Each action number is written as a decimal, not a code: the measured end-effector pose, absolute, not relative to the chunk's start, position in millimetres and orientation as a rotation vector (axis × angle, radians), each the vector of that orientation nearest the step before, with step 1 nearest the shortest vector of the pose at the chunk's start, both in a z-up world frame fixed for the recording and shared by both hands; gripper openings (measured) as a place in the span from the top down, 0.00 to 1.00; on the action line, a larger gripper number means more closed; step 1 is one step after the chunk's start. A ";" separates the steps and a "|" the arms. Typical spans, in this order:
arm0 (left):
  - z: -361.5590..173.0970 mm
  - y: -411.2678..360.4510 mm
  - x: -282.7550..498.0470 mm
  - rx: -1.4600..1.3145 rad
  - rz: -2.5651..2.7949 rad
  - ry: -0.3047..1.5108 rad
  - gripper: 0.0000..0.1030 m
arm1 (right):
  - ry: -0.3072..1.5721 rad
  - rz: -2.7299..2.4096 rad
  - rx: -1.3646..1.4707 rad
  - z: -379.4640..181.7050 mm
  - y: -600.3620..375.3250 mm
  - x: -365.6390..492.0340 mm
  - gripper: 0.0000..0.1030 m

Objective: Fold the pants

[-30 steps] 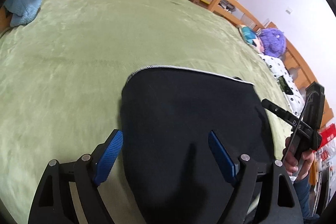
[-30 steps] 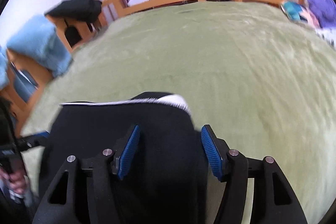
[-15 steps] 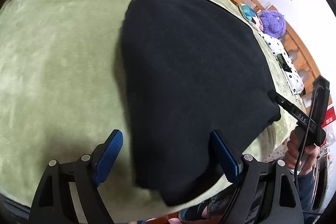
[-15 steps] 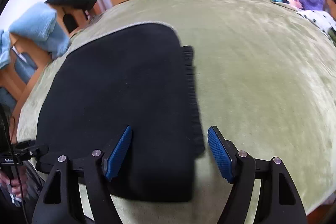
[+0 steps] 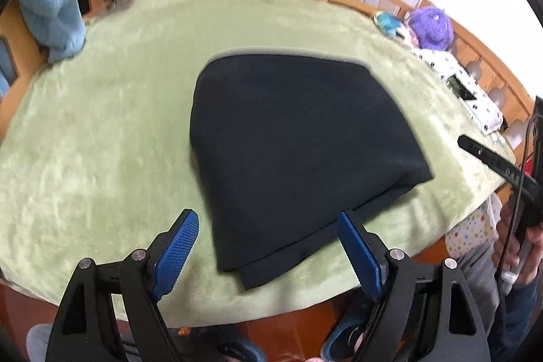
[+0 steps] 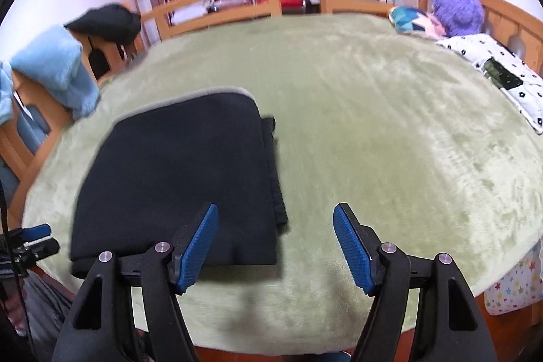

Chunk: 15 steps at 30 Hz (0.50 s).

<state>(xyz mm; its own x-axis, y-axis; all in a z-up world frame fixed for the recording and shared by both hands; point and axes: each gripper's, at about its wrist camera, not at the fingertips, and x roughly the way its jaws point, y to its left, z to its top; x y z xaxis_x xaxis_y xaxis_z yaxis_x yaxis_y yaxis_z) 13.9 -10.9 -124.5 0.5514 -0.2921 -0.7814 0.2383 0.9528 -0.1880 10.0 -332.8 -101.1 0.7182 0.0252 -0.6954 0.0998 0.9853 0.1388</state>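
Both tongs gape over folded pants (image 5: 298, 138) near blanket (image 5: 101, 131) edge.

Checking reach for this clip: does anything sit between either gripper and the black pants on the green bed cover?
Nothing visible does. The folded black pants lie alone on the green plush bed cover, just ahead of the open left gripper and right gripper.

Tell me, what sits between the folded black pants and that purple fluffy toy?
Only bare green blanket. In the right wrist view, nothing rests on the stretch from the folded pants to the purple plush toy.
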 end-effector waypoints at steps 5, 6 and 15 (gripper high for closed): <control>-76.3 -23.1 -8.6 -0.057 -0.309 0.835 0.19 | 0.725 -0.059 0.184 -60.9 -328.4 -12.1 0.26; -67.9 -27.2 -9.7 -0.048 -0.305 0.815 0.18 | 0.717 -0.057 0.187 -54.4 -327.6 -17.2 0.25; -26.0 -43.0 -43.1 -0.032 -0.239 0.713 0.14 | 0.694 -0.086 0.126 -21.9 -312.4 -54.7 0.23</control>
